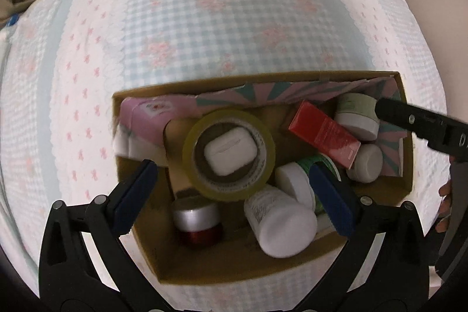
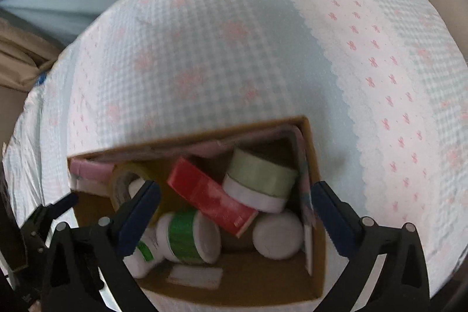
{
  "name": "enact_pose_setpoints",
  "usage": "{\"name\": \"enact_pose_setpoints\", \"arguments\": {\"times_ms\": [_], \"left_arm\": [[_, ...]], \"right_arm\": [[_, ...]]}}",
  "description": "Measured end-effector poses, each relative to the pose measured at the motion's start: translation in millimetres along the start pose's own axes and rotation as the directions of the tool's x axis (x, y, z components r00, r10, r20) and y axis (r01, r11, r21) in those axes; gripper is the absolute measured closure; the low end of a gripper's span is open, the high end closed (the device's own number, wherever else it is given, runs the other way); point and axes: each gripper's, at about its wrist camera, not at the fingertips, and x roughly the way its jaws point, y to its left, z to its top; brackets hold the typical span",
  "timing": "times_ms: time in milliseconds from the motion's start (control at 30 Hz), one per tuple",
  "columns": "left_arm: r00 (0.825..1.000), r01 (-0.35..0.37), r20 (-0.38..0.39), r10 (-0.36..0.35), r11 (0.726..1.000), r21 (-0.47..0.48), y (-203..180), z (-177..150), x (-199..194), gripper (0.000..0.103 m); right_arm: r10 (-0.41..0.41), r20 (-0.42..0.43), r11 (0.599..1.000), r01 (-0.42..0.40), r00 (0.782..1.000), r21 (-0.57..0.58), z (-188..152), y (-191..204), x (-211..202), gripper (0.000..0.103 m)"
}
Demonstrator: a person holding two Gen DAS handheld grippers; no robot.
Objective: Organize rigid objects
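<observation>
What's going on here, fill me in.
A person holds both grippers over a cardboard box on a checked cloth. The left gripper and right gripper are open and empty. The box already holds a tape roll around a white earbud case, a red carton and several jars.

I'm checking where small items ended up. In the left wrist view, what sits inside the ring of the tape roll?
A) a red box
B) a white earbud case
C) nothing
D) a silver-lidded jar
B: the white earbud case lies in the hole of the tape roll, inside the cardboard box.
</observation>
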Motion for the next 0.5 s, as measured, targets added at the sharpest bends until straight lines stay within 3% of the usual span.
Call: {"name": "enact_pose_setpoints", "arguments": {"times_ms": [233,500], "left_arm": [[0.999,-0.006,0.048,0.007,1.000,-0.030,-0.5,-13.6,-34.6,0.000],[0.992,-0.006,0.126,0.010,1.000,-0.030,-7.9,-33.1,-88.2,0.000]], "right_arm": [[0.030,0.007,0.999,-0.030,1.000,0.010,-19.8,-4.9,-23.5,0.000],[0.032,0.074,0.999,-0.032,0.997,-0.001,-48.0,-1.3,-74.1,0.000]]}}
